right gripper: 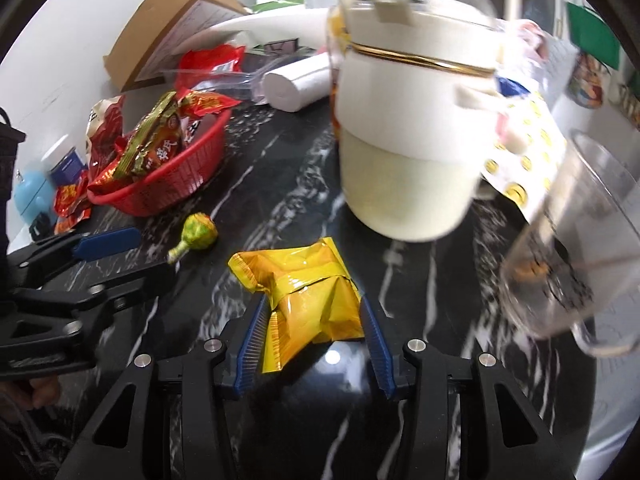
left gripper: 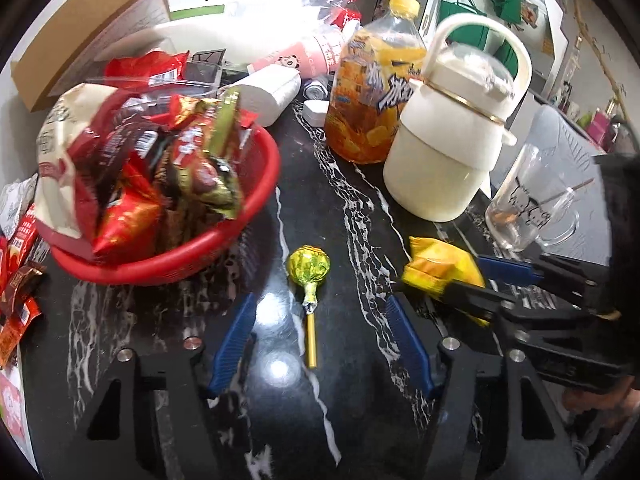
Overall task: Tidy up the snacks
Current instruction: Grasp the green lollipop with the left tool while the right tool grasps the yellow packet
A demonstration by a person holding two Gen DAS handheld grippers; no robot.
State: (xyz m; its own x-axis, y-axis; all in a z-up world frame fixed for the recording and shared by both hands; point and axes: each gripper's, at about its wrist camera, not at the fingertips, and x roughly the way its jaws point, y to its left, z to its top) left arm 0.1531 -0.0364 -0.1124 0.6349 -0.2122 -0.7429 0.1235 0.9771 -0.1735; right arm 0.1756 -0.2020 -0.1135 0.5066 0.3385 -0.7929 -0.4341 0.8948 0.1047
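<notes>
A red basket (left gripper: 256,208) piled with snack packets stands on the black marble table, also in the right wrist view (right gripper: 192,168). A green-yellow lollipop (left gripper: 309,270) lies on the table between the open fingers of my left gripper (left gripper: 320,312); it shows in the right wrist view (right gripper: 198,234) too. A yellow snack packet (right gripper: 312,300) lies between the blue pads of my right gripper (right gripper: 314,312), which stands open around it. The left wrist view shows that packet (left gripper: 436,264) and the right gripper (left gripper: 452,276) at its right.
A cream jug (left gripper: 448,152) and an orange drink bottle (left gripper: 372,92) stand behind the packet. A glass mug (left gripper: 532,208) is at the right. A paper roll (left gripper: 268,92), cardboard box (left gripper: 88,28) and loose red packets (left gripper: 16,272) surround the basket.
</notes>
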